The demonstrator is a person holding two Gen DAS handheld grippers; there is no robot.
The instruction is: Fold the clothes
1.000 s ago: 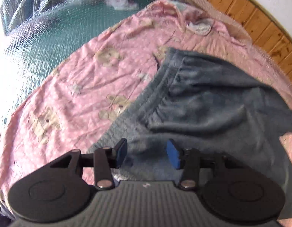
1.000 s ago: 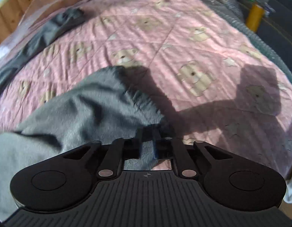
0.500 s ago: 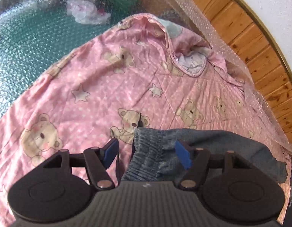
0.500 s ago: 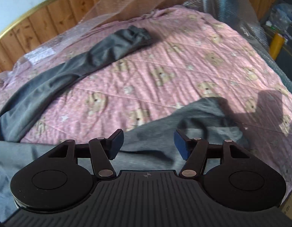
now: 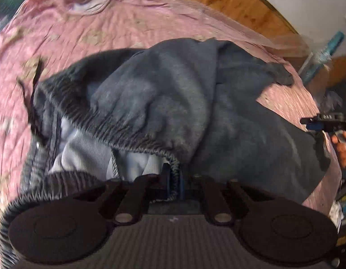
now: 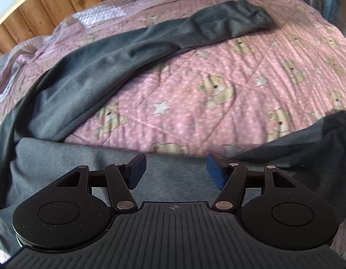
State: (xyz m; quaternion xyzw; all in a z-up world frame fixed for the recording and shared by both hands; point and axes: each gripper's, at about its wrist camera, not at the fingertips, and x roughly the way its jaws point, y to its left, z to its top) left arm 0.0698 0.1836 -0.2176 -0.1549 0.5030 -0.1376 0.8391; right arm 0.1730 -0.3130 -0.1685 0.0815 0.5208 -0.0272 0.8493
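- A bed carries everything; its pink quilt [image 6: 195, 103], printed with bears and stars, covers the top.
- Dark grey trousers [image 6: 101, 67] lie straight on the quilt: one leg runs far ahead of the right tongs toward the upper right, the other passes just beneath their tips.
- The ribbed waistband [image 5: 128, 132] sits bunched right at the left tongs, pale lining showing inside.
- Clear bubble wrap [image 6: 101, 15] lines the far edge, beyond the trousers.
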